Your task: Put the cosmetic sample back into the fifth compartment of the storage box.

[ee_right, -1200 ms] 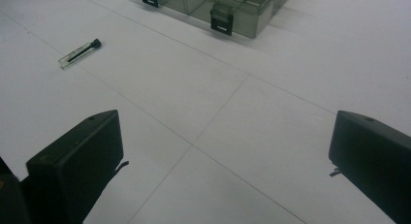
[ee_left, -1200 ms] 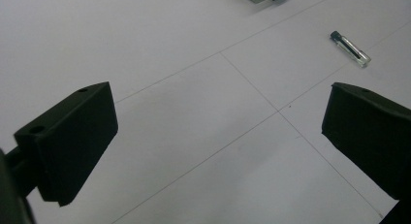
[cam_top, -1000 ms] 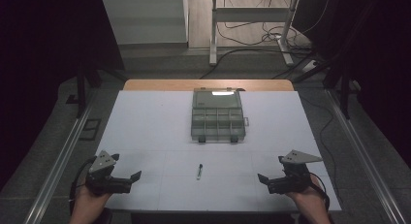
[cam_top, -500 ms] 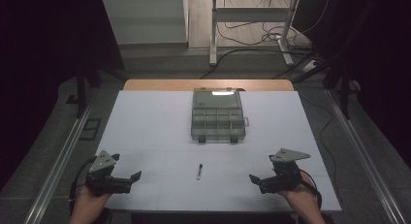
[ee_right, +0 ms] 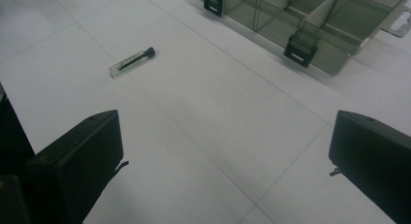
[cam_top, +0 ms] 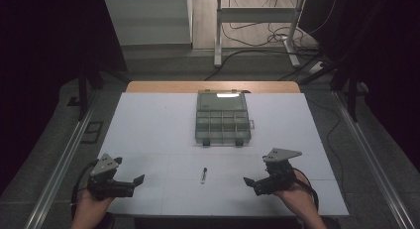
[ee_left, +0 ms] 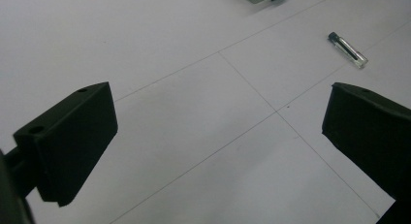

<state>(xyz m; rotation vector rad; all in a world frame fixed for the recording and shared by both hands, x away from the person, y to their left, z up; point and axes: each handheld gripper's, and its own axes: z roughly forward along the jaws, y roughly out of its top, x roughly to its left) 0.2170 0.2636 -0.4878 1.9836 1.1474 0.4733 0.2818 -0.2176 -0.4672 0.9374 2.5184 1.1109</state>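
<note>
A small clear vial with a black cap [cam_top: 203, 175] lies flat on the white table [cam_top: 148, 125], near the front middle. It shows again as the vial [ee_left: 348, 50] at upper right in the left gripper view and the vial [ee_right: 132, 61] at upper left in the right gripper view. A clear compartment box [cam_top: 222, 118] with black latches sits open at the table's middle; its front edge is the box [ee_right: 310, 27]. My left gripper [cam_top: 132, 183] stands open at the front left, holding nothing. My right gripper [cam_top: 251, 182] is open at the front right, a short way right of the vial.
A wooden strip [cam_top: 213, 86] edges the table's far side. Metal rails [cam_top: 59, 164] run along both sides. Beyond the table stand a desk frame [cam_top: 257, 21] and floor cables [cam_top: 257, 38]. The surroundings are dark.
My right gripper has moved left toward the vial, still open. The left gripper, the vial and the box have stayed put.
</note>
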